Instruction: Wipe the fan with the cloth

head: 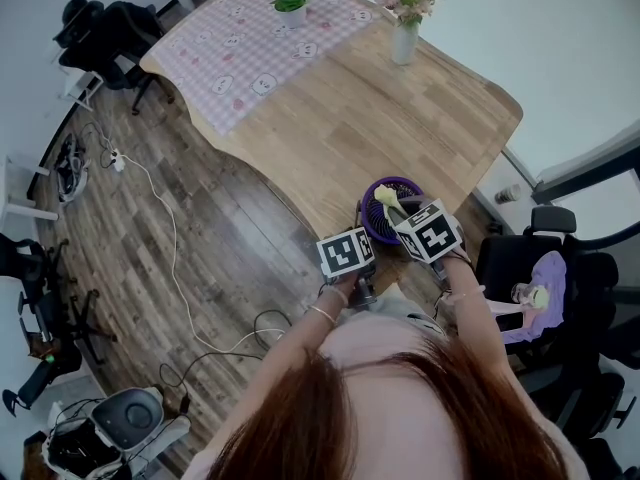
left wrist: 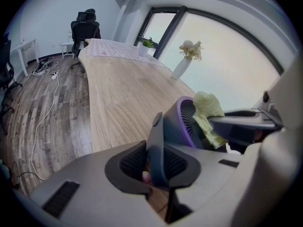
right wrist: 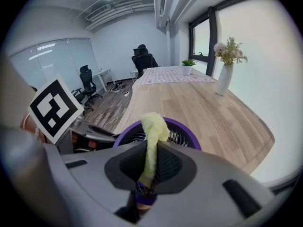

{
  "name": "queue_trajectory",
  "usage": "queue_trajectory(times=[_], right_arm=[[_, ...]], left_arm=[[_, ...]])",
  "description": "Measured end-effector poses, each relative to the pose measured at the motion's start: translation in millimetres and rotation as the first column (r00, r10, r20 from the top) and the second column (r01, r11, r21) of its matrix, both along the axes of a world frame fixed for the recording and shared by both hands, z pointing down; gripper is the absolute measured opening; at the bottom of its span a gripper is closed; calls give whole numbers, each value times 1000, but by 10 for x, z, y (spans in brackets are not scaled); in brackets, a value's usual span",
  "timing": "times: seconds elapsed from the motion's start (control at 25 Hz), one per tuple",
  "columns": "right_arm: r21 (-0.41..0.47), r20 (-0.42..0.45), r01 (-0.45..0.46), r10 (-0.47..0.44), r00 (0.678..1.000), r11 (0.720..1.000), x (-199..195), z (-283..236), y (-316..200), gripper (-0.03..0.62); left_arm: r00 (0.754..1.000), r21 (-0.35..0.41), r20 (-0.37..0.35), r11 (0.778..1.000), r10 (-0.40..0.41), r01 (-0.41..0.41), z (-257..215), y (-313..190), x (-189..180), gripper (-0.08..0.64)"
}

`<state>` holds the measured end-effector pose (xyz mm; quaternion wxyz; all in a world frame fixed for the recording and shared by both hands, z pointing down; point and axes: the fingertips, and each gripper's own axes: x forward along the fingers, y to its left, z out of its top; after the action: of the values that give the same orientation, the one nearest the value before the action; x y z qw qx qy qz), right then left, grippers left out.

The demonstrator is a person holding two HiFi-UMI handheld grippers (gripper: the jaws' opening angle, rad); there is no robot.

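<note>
Head view: I have both claws low centre in the frame, at the near edge of the wooden table [head: 400,118]. The purple fan [head: 410,190] lies on that edge, just above the claws. The left gripper [head: 360,234] reaches it from lower left and the right gripper [head: 403,214] from lower right. The yellow cloth [head: 385,197] sits over the fan's grille. A vase of flowers [head: 404,40] and a potted plant [head: 292,1] are at the top, well apart from the fan.

Left gripper view: my left claw is clenched on a dark flat part of the fan, upright between the pads at centre bottom. I can't tell which part it is. The fan's purple rim and grille are just right of centre. The cloth drapes on the grille, with the right gripper coming in from the right edge.

Right gripper view: my right claw is grasping the cloth. A strip runs up from between the pads at lower centre and lies against the fan's top rim. The left gripper's marker cube [right wrist: 54,109] shows at left.
</note>
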<state>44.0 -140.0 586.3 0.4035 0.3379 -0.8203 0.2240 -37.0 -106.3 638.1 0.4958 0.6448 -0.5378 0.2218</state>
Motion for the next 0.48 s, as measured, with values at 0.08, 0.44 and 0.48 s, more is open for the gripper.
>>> queue_trajectory(times=[0.08, 0.44, 0.48], right_arm=[[1, -2, -10, 10, 1000, 1000, 23, -5, -30, 43], [4, 6, -54, 54, 999, 999, 148, -2, -65, 43], [6, 6, -59, 59, 998, 998, 159, 3, -62, 42]], left_arm=[[1000, 0, 0, 1000, -3, 3, -7, -4, -3, 69], [999, -9, -13, 999, -46, 46, 11, 2, -9, 71], [999, -9, -12, 999, -49, 48, 17, 3, -7, 71]])
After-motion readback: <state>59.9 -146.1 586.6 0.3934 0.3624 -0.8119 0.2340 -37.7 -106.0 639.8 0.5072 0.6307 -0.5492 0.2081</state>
